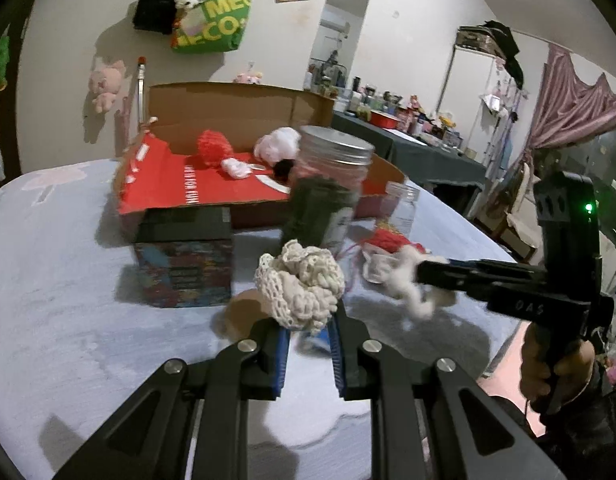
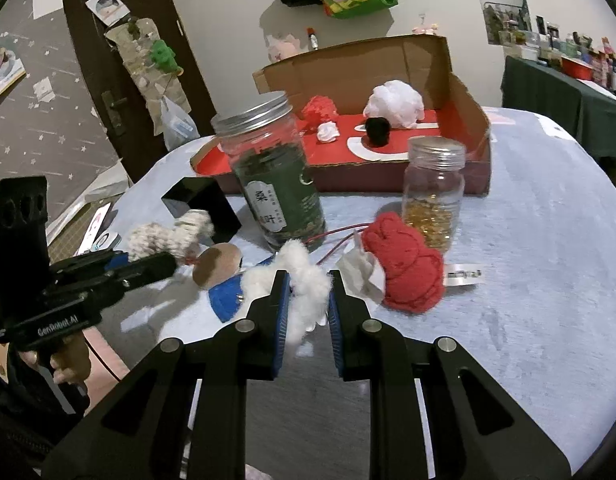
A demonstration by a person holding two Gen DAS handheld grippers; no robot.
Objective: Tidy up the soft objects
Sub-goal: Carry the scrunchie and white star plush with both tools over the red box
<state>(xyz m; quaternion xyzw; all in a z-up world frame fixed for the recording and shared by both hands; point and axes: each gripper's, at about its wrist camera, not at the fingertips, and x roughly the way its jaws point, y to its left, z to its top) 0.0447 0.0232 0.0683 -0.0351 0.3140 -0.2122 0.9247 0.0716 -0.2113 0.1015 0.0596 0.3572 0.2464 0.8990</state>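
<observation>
A: What do the left gripper (image 1: 309,322) fingers hold?
B: They're clamped on a cream crochet piece (image 1: 300,286), at their tips.
A: And the right gripper (image 2: 308,286)?
B: Clamped on white stuffing (image 2: 304,276); red knit toy (image 2: 405,266) lies just right of them on the table (image 2: 527,280).

The crocheted cream piece (image 1: 300,284) was open-knit yarn. A white tuft (image 2: 304,284) looked fluffy like cotton. The big jar (image 2: 272,172) was clear glossy plastic with a ribbed metal lid; the box (image 2: 387,60) was matt cardboard, and pale cloth covered the worktop (image 2: 527,240).
</observation>
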